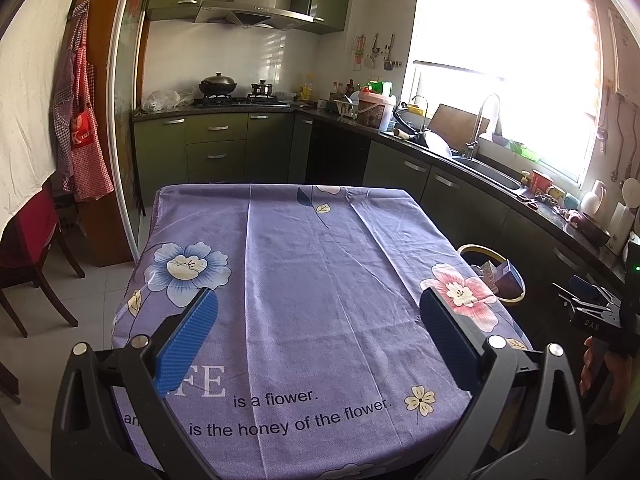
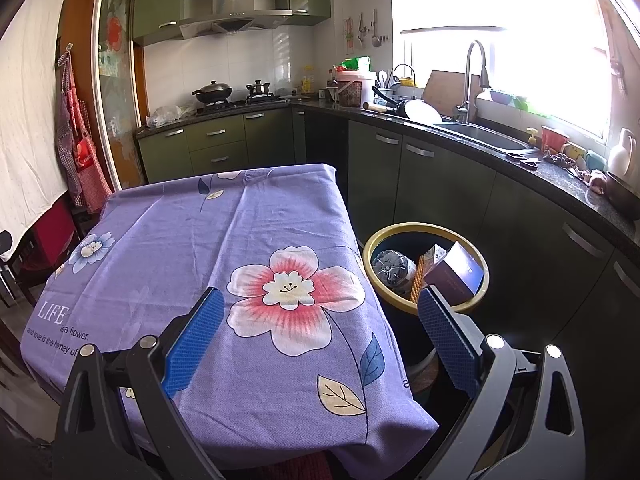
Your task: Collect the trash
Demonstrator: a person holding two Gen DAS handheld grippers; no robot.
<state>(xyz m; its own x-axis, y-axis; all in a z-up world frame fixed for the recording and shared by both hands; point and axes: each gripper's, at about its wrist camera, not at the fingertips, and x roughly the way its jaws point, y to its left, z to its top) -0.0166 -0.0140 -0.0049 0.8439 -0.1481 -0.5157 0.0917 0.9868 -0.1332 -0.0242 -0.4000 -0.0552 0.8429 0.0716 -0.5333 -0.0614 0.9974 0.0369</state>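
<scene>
Left gripper [image 1: 318, 314] hangs over the purple floral tablecloth [image 1: 312, 280], fingers spread wide, holding nothing. Right gripper [image 2: 320, 314] sits at the table's right edge, fingers also apart and empty. Yellow-rimmed bin [image 2: 426, 308] stands on the floor just beside the table, containing a purple box [image 2: 456, 274], a crumpled grey wrapper [image 2: 390, 268] and a small carton [image 2: 434, 256].

I look into a home kitchen: olive-green cabinets [image 1: 216, 132], a steel range hood [image 1: 256, 14] over a black lidded wok [image 1: 218, 85], and a steel faucet [image 2: 474, 76] beside a sunlit window [image 1: 504, 60].
</scene>
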